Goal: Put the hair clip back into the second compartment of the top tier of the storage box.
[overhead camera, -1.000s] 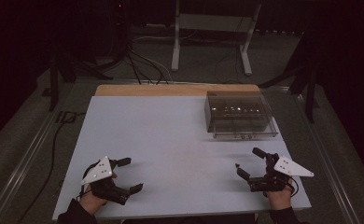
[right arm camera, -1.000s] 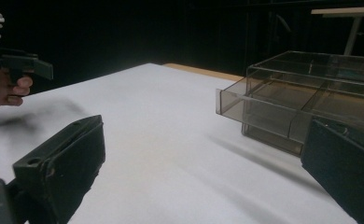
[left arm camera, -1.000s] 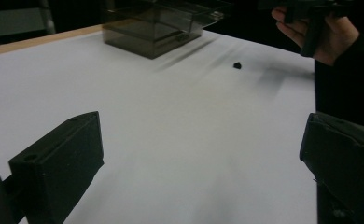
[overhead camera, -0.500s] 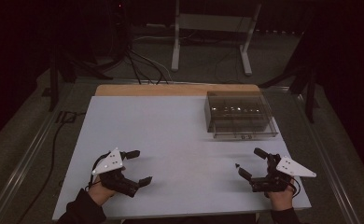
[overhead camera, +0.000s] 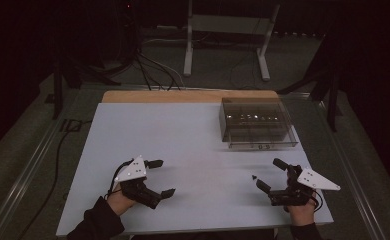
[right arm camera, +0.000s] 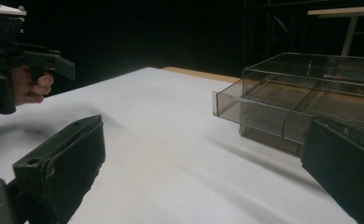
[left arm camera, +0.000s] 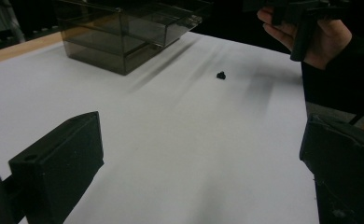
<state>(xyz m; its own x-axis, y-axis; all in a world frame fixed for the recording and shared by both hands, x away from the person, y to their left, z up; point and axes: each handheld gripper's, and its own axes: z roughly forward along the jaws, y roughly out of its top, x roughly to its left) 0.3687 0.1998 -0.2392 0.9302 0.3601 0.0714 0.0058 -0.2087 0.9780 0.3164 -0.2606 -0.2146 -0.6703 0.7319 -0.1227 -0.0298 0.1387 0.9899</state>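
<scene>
The small black part [overhead camera: 253,177] lay loose on the white counter [overhead camera: 183,140], just beside the right tongs [overhead camera: 272,175] and well short of the smoked plastic box [overhead camera: 257,122]. Both right and left tongs [overhead camera: 162,177] stood wide and empty. Nothing looked done yet; picking up remained.

Black tongs [overhead camera: 159,178], grey triangular plates, dark sleeves.

A dark lab: floor cables [overhead camera: 148,75], metal stand [overhead camera: 228,35].
</scene>
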